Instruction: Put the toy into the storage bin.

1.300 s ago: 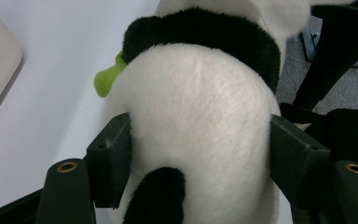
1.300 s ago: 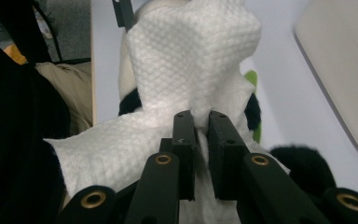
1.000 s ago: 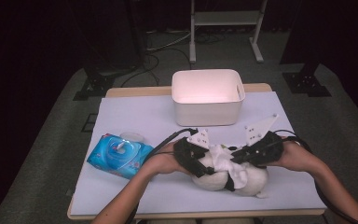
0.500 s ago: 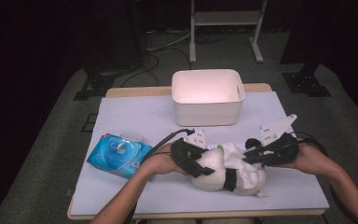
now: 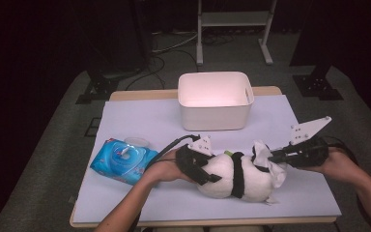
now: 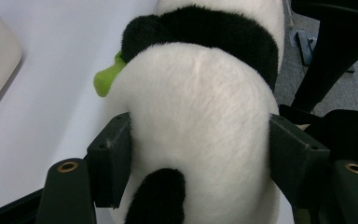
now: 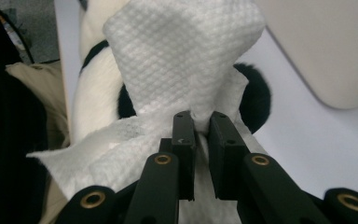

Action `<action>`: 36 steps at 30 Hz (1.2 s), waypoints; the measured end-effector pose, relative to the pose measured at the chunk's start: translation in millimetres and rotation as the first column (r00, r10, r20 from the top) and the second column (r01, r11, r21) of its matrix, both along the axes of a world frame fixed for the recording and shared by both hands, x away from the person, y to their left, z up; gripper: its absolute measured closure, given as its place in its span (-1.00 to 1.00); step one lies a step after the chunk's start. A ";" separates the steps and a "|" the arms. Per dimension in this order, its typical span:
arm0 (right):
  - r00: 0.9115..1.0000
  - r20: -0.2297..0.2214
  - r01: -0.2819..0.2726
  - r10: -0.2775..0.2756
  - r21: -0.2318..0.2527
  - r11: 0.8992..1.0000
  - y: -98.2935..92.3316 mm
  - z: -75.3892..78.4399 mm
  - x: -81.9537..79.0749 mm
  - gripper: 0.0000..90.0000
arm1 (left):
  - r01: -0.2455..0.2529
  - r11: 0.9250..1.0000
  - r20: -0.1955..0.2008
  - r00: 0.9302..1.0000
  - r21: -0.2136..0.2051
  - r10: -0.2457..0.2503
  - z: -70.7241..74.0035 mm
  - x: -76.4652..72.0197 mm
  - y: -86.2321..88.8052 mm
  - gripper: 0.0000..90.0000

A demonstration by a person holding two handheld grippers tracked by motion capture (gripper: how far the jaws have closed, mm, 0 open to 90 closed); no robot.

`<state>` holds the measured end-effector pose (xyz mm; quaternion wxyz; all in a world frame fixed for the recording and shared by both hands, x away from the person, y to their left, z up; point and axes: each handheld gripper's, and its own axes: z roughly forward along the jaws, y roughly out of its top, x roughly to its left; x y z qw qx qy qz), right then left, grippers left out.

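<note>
Left tongs (image 6: 196, 158) clamp the panda (image 6: 200, 116); right tongs (image 7: 201, 126) pinch wipe (image 7: 182, 60).

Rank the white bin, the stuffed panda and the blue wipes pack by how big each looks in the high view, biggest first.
1. white bin
2. stuffed panda, close behind, and nearer the camera, so that gap is unsure
3. blue wipes pack

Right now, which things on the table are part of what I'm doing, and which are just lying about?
In use:
- left gripper, clamped on the plush panda
- right gripper, pinching the white wipe against the panda's head

Lying about:
- blue wipe pack, beside the left forearm
- white bin, behind the panda
</note>
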<state>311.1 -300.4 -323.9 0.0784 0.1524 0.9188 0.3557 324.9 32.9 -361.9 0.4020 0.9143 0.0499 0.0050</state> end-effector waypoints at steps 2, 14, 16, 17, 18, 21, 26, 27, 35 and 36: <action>1.000 0.002 -0.002 0.002 0.008 1.000 4.6 3.4 5.8 0.79 | -0.001 1.000 0.000 1.000 0.000 0.001 0.6 -1.0 -0.8 -0.32; 0.988 0.011 -0.153 0.153 -0.034 0.988 73.8 10.7 6.4 0.79 | 0.007 1.000 0.022 1.000 -0.004 -0.007 8.6 -4.4 -9.1 -0.31; 0.984 0.007 -0.178 0.178 -0.034 0.983 80.9 10.9 5.3 0.79 | 0.008 1.000 0.022 1.000 -0.012 -0.008 9.9 -3.9 -10.3 -0.31; 0.984 0.001 -0.179 0.179 -0.048 0.983 83.9 10.2 3.6 0.79 | 0.013 1.000 0.029 0.999 -0.006 -0.013 10.1 -4.3 -11.2 -0.31; 0.981 0.003 -0.191 0.192 -0.071 0.979 86.2 9.1 2.2 0.79 | 0.016 1.000 0.031 0.999 -0.004 -0.016 9.7 -4.9 -11.2 -0.32; 0.983 -0.007 -0.181 0.181 -0.076 0.981 78.3 7.6 0.8 0.79 | 0.017 0.999 0.022 1.000 -0.029 -0.017 8.7 -5.2 -9.5 -0.42; 0.989 -0.008 -0.149 0.149 -0.040 0.988 56.9 5.6 -5.0 0.79 | 0.009 0.999 0.012 1.000 -0.054 -0.009 9.2 -2.3 -11.5 -0.62; 0.990 -0.009 -0.140 0.140 -0.034 0.990 54.3 5.7 -6.9 0.79 | 0.008 0.999 0.012 1.000 -0.049 -0.007 9.6 -2.1 -12.2 -0.65; 0.991 -0.007 -0.131 0.131 -0.002 0.991 37.1 2.0 -13.7 0.79 | 0.011 0.998 -0.008 1.000 -0.060 -0.012 10.1 1.6 -13.4 -0.76; 0.992 -0.010 -0.123 0.123 0.002 0.992 35.4 1.5 -14.7 0.79 | 0.009 0.998 -0.009 1.000 -0.059 -0.010 10.2 2.1 -12.9 -0.77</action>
